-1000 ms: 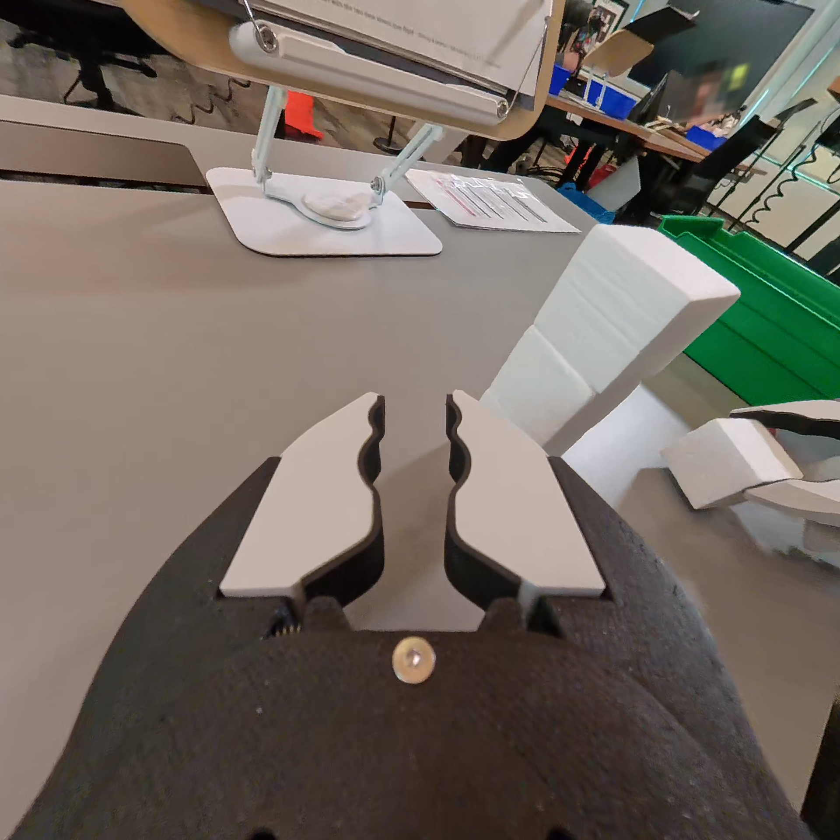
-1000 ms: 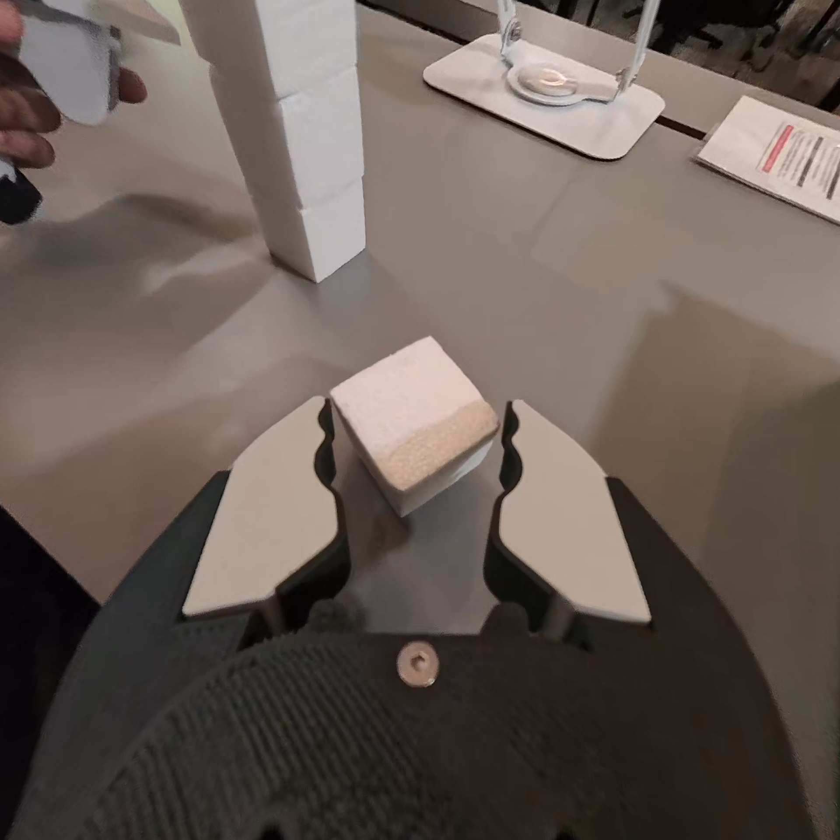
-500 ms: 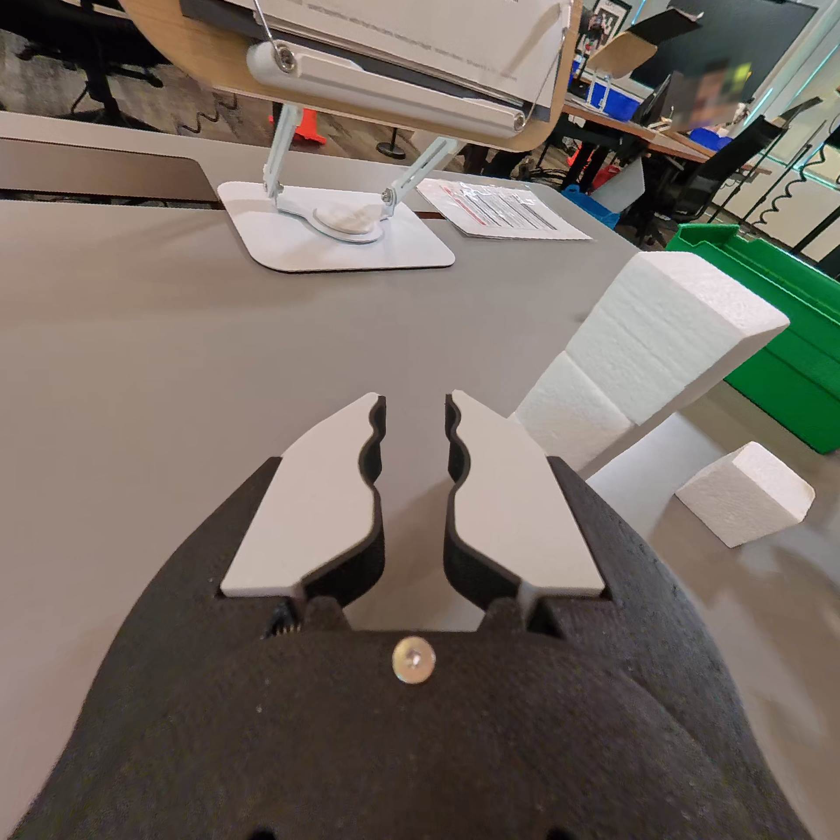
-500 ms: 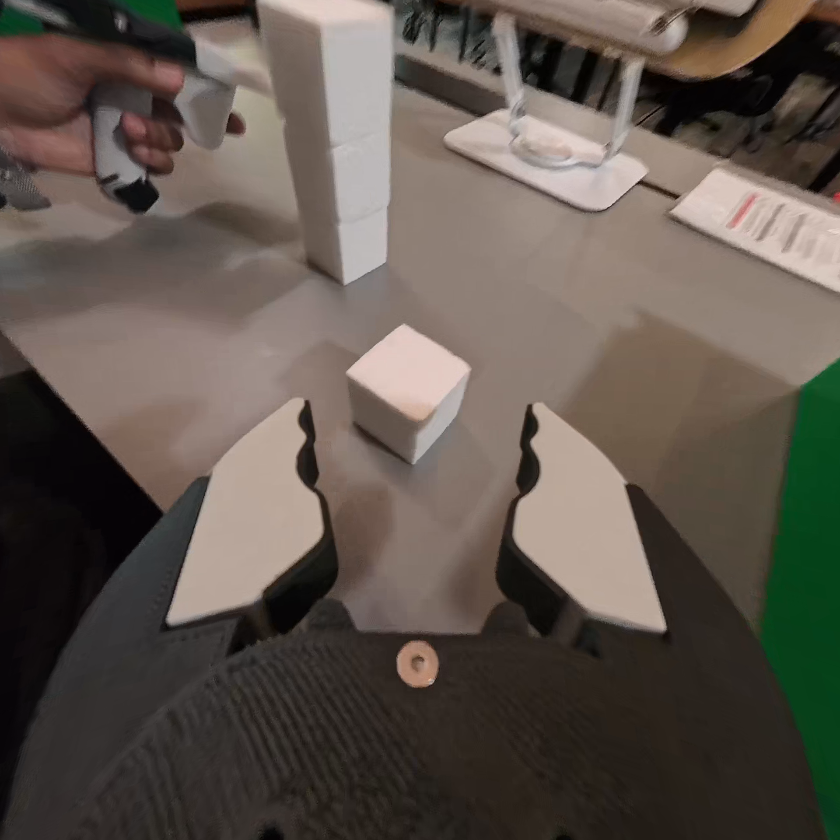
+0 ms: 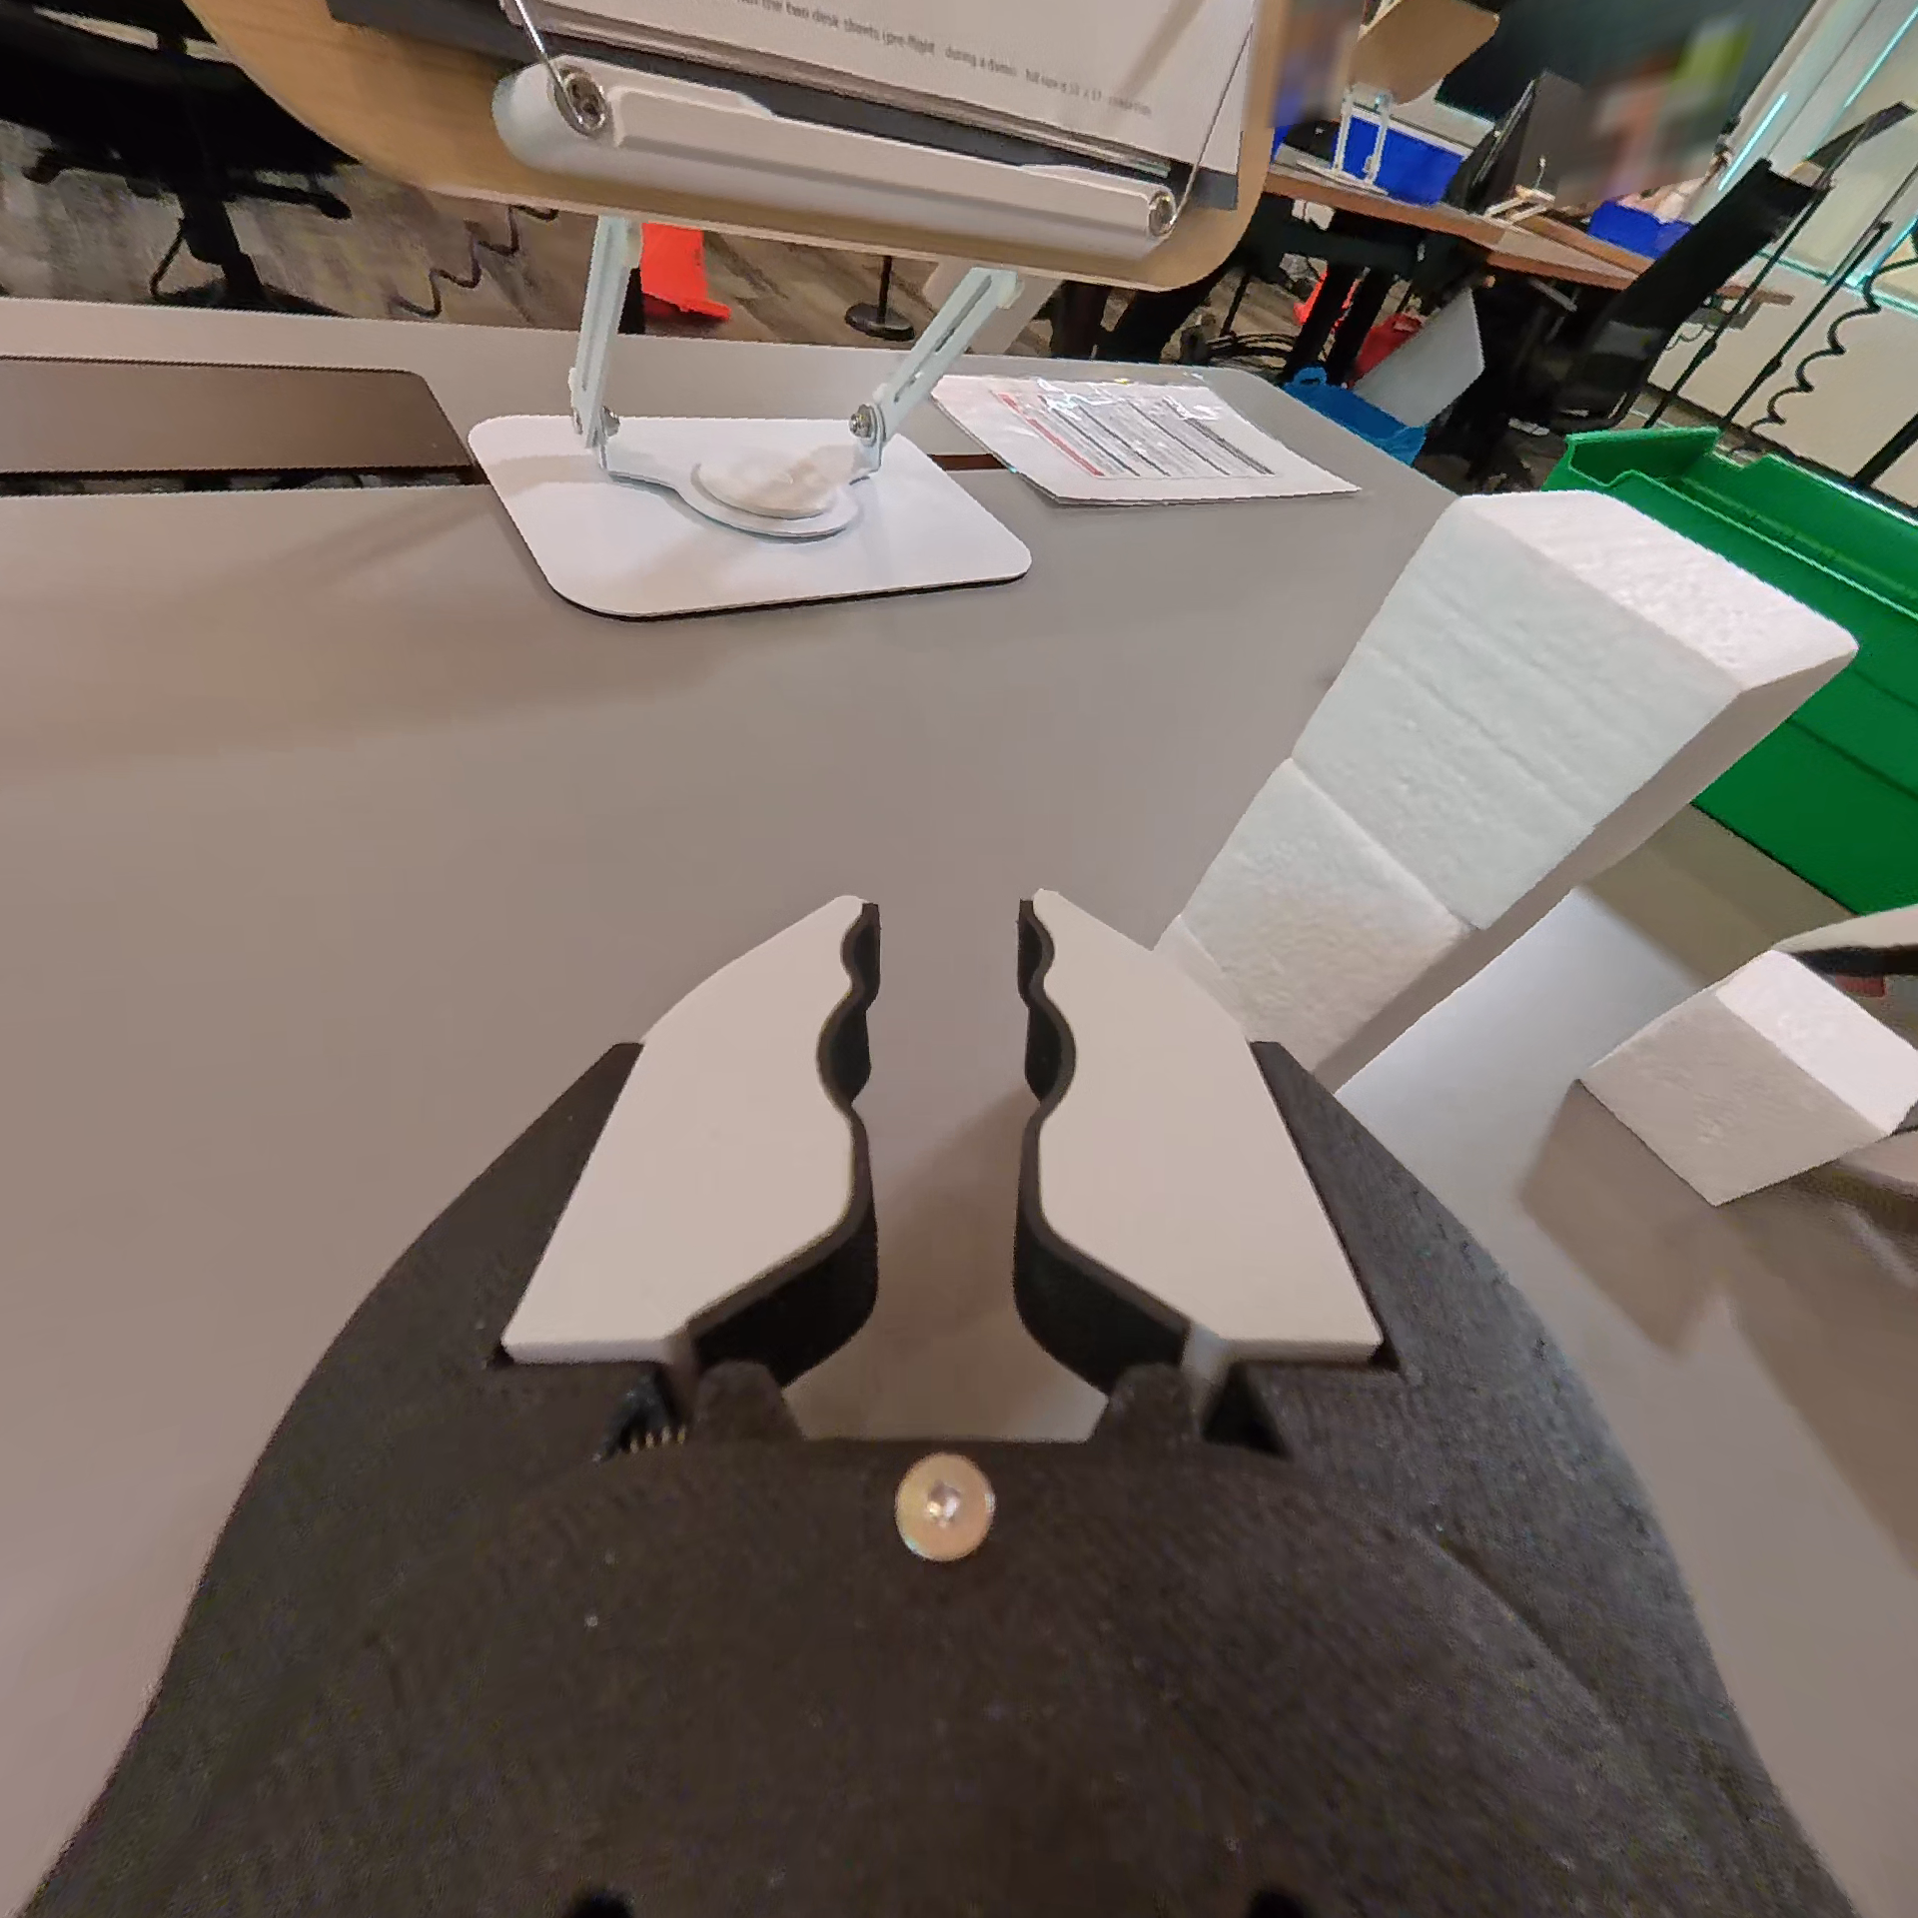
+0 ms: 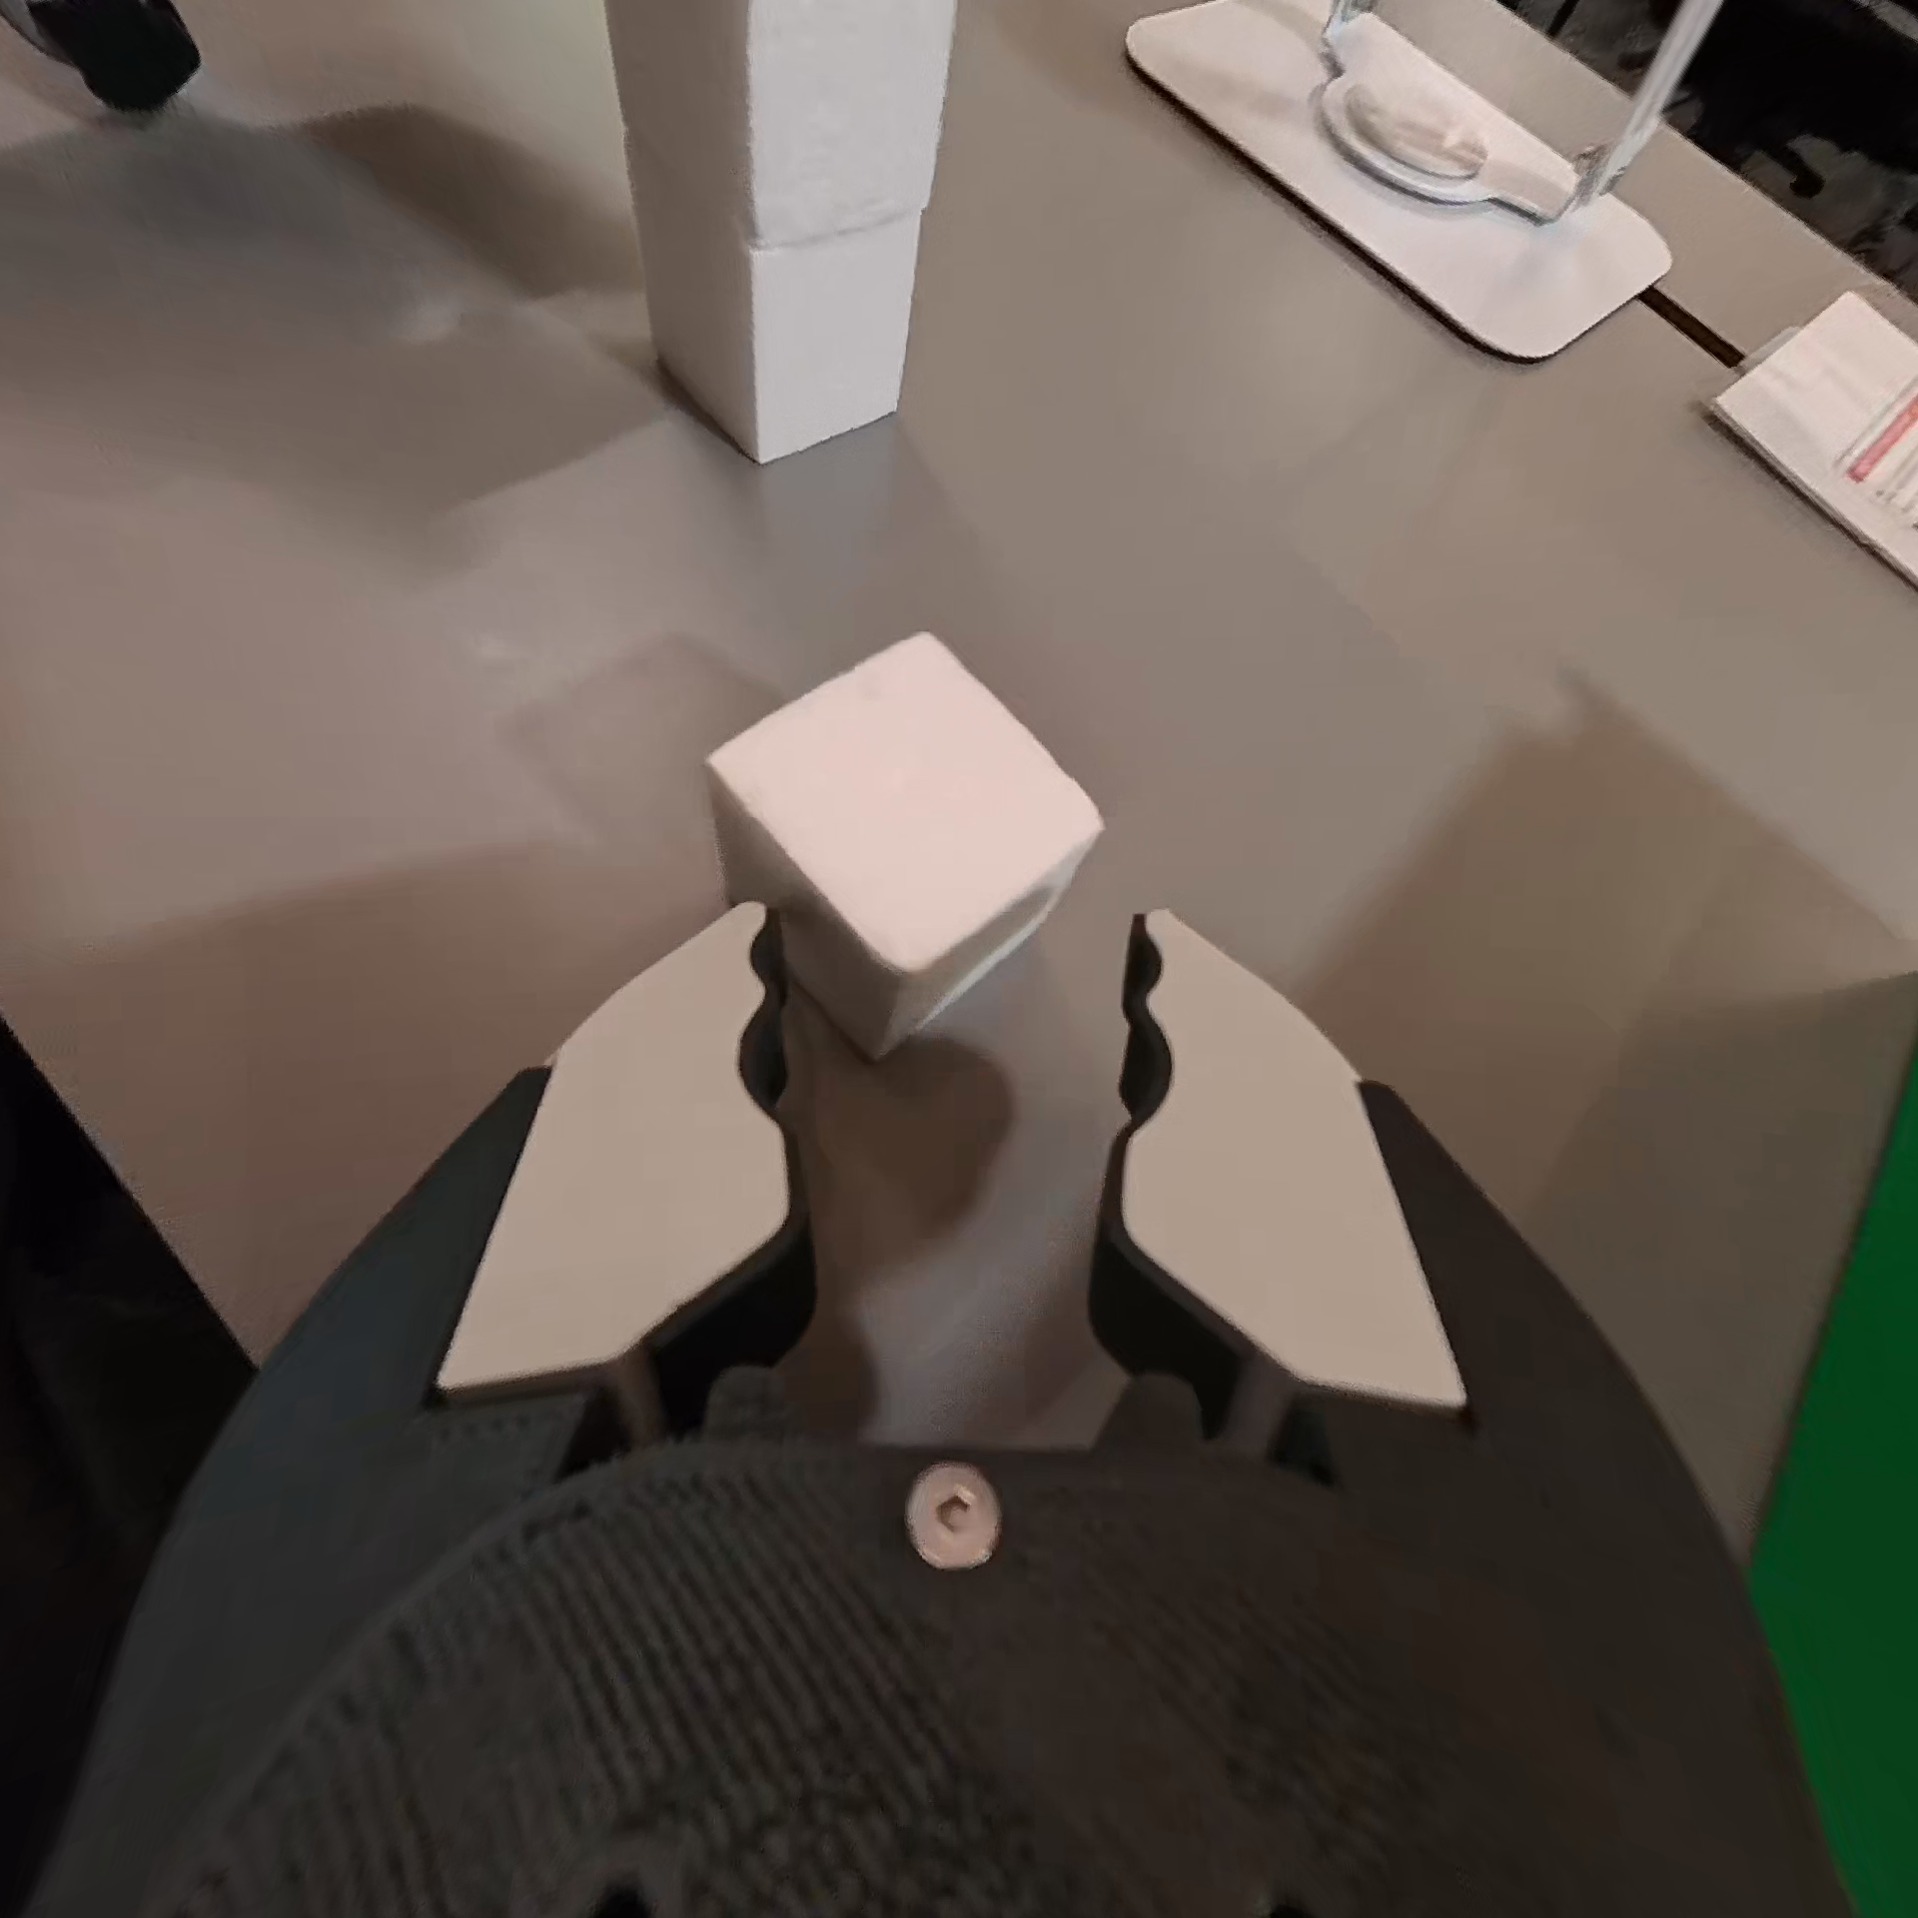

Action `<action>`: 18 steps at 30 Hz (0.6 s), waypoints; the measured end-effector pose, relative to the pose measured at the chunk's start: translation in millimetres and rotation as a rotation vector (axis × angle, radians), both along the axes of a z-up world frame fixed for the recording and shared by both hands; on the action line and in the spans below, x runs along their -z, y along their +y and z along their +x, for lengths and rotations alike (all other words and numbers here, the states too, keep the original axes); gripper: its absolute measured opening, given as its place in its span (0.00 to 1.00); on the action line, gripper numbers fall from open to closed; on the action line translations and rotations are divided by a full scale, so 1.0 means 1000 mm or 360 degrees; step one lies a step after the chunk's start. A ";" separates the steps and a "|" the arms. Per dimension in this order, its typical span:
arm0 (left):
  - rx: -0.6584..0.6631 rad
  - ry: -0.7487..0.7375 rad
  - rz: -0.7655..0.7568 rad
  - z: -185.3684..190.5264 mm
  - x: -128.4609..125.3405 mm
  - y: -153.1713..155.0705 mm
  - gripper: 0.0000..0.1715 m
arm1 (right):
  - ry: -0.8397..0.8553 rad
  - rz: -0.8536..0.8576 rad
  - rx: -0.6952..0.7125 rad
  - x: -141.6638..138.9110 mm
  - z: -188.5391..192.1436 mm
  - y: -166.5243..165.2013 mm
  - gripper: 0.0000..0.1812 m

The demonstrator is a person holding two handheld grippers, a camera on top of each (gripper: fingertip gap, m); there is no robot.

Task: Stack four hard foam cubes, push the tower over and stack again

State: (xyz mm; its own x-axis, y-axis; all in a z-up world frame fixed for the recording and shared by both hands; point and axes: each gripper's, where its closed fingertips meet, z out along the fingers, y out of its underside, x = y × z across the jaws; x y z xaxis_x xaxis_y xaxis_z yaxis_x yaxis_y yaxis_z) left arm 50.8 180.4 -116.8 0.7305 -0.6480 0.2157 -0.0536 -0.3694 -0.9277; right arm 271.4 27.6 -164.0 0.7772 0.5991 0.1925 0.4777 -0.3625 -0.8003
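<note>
Hovering — left gripper [image 5: 948,913]: it hangs over bare table with its grey-faced fingers parted by a narrow gap and nothing between them.
Right gripper [image 6: 947,924]: fingers spread wide around empty air; the loose cube sits just past the tips, at about 12 o'clock, its near corner reaching in beside the left finger [image 6: 664,1131]. Whether that finger touches it cannot be told.
Loose cube: a small white polystyrene foam cube [image 6: 901,830] resting on the table, turned corner-first toward the right gripper. In the left wrist view the same cube [image 5: 1744,1090] lies at 3 o'clock, with a finger of the other gripper showing at the frame edge just above it.
Stack: a tall column of white polystyrene foam cubes [image 5: 1474,768] standing on the table at 2 o'clock from the left gripper, near its right finger; from the right gripper the column [image 6: 789,208] stands at 11 o'clock, well apart from the loose cube.
Table: a flat grey matte tabletop [image 5: 311,830].
Stand: a white metal document stand on a rounded flat base [image 5: 747,519], at 12 o'clock from the left gripper, holding a printed sheet.
Sheet: a clear-sleeved printed paper [image 5: 1142,441] lying flat just right of the stand base.
Bin: a bright green plastic bin [image 5: 1816,581] behind the stack at 2 o'clock.
</note>
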 end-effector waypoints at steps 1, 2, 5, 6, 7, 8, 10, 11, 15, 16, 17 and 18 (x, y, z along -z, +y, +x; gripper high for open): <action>-0.0002 -0.0007 -0.0012 0.000 0.001 0.001 0.15 | -0.0003 -0.0016 -0.0025 0.002 -0.006 -0.002 0.35; -0.0006 -0.0016 -0.0021 -0.001 0.001 0.001 0.15 | 0.0004 -0.0031 -0.0062 0.003 -0.012 -0.004 0.35; -0.0010 -0.0041 -0.0034 -0.004 -0.001 0.002 0.16 | -0.0001 -0.0038 -0.0128 0.004 -0.021 -0.009 0.35; -0.0013 -0.0049 -0.0033 -0.005 -0.001 0.002 0.16 | 0.0005 -0.0030 -0.0121 0.002 -0.021 -0.009 0.35; -0.0017 -0.0052 -0.0031 -0.006 -0.002 0.002 0.16 | 0.0018 -0.0028 -0.0110 0.001 -0.019 -0.009 0.35; -0.0019 -0.0053 -0.0027 -0.006 -0.003 0.002 0.16 | 0.0033 -0.0019 -0.0092 -0.001 -0.017 -0.008 0.35; -0.0019 -0.0044 -0.0013 -0.006 -0.004 0.002 0.16 | 0.0046 0.0016 -0.0047 -0.005 -0.010 -0.005 0.36; -0.0019 -0.0031 -0.0003 -0.006 -0.004 0.002 0.16 | 0.0054 0.0027 -0.0035 -0.006 -0.006 -0.004 0.37; -0.0006 0.0007 0.0024 -0.004 -0.002 0.002 0.16 | 0.0059 0.0063 -0.0073 -0.007 -0.002 -0.003 0.36; 0.0003 0.0007 0.0024 -0.004 -0.002 0.000 0.16 | 0.0079 0.0084 -0.0100 -0.010 -0.005 -0.003 0.35; 0.0013 0.0007 0.0025 -0.003 -0.002 -0.001 0.16 | 0.0097 0.0117 -0.0122 -0.013 -0.009 -0.002 0.34; 0.0021 0.0010 0.0029 -0.003 -0.002 -0.002 0.16 | 0.0109 0.0151 -0.0147 -0.016 -0.012 -0.001 0.33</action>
State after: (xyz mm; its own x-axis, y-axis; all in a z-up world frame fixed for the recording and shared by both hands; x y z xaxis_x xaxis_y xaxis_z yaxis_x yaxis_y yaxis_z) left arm 48.0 178.4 -114.8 0.7230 -0.6615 0.1991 -0.0646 -0.3517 -0.9339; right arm 259.6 26.6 -147.7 0.7328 0.6505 0.1999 0.4486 -0.2409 -0.8607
